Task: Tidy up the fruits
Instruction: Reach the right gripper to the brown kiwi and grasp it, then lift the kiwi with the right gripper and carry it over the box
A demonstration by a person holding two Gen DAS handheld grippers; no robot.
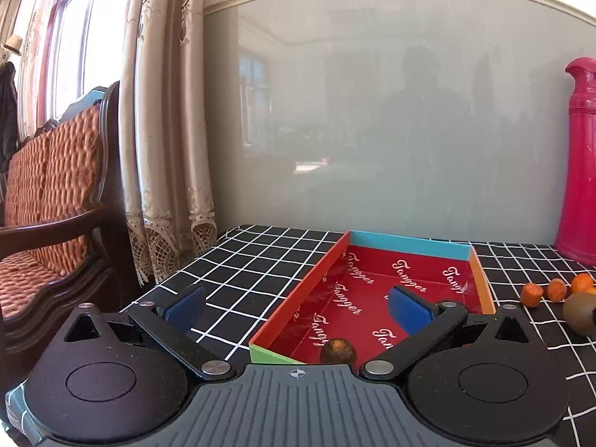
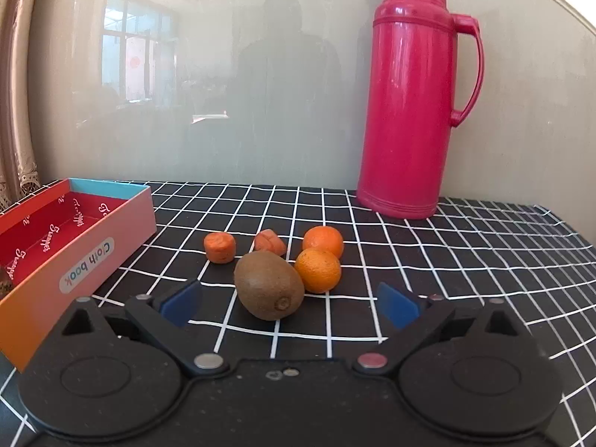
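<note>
Right claw (image 2: 288, 303): released, blue pads flanking kiwi (image 2: 269, 285) (approach for pickup, likely). Loose fruit clustered mid-worktop (image 2: 465, 260), just beside box (image 2: 111, 238). Left claw (image 1: 298, 307): released above box interior; one brown fruit (image 1: 338, 351) already lodged at near end.

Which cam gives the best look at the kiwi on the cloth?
Right wrist. The kiwi lies whole and centred there, just ahead of the open right gripper, touching the nearer orange. The left wrist view catches only a part of it at the right edge, cut by the gripper's own body.
</note>
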